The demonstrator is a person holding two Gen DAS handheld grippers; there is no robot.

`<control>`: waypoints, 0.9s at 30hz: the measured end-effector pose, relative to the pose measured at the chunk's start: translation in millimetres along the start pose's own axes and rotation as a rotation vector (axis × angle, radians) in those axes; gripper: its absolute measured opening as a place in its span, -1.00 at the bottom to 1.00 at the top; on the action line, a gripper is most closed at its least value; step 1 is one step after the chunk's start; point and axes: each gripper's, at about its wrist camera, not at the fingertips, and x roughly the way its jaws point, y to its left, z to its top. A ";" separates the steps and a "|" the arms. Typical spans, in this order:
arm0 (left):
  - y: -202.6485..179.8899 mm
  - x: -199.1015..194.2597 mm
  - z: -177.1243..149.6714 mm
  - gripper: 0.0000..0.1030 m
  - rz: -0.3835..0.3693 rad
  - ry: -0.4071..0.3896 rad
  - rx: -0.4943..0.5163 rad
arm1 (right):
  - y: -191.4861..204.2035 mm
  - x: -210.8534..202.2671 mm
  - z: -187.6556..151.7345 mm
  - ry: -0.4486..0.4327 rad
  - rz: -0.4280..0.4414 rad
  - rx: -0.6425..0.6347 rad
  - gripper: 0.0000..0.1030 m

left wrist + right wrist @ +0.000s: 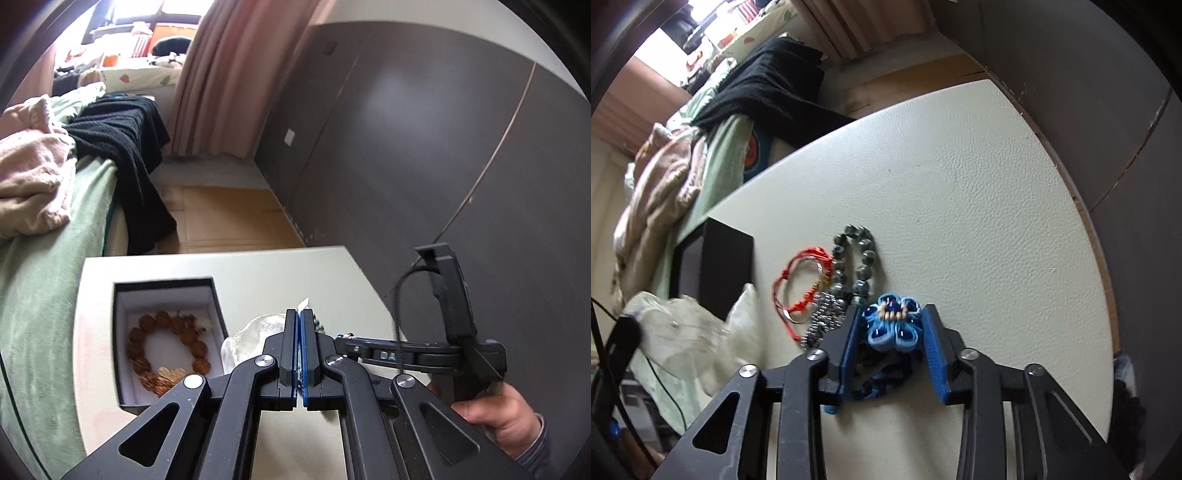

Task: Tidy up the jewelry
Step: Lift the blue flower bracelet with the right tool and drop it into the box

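My left gripper (299, 314) is shut, pads together, above the table beside a clear plastic bag (255, 336). A black box (122, 332) to its left holds a brown bead bracelet (166, 350). My right gripper (891, 314) is open, its fingers on either side of a blue knotted-cord ornament (892, 326) lying on the table. Beyond it lie a grey bead bracelet (855, 264), a red cord bracelet (798, 288) and a metal link band (823, 321). The right gripper also shows in the left wrist view (369, 350).
The white table (960, 184) meets a dark wall panel (443, 147) on the right. A bed (48, 258) with green cover and piled clothes lies left. The black box (713, 258) and the plastic bag (694, 332) sit left of the jewelry.
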 end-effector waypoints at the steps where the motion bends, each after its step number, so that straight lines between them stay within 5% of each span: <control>1: 2.2 -3.3 1.9 -1.00 0.002 -0.010 -0.004 | 1.4 -4.8 0.1 -0.017 0.009 -0.006 -0.38; 14: 47.5 -15.0 7.6 -1.00 0.111 -0.066 -0.087 | 15.0 -63.6 -2.1 -0.192 0.173 0.003 -0.38; 21: 72.7 5.6 0.4 -0.96 0.151 0.049 -0.174 | 49.1 -77.6 0.9 -0.271 0.278 -0.007 -0.38; 22: 77.5 6.1 -0.1 -0.87 0.137 0.059 -0.199 | 52.8 -78.7 1.2 -0.280 0.292 -0.008 -0.38; 24: 83.7 2.2 0.0 -0.36 0.123 0.059 -0.232 | 62.3 -78.6 2.3 -0.298 0.324 -0.013 -0.38; 26: 88.7 -9.9 1.2 0.57 0.146 0.009 -0.252 | 69.5 -78.7 3.3 -0.314 0.349 -0.016 -0.38; 27: 89.8 -16.4 1.4 0.64 0.154 -0.020 -0.256 | 74.7 -78.1 4.3 -0.326 0.366 -0.017 -0.38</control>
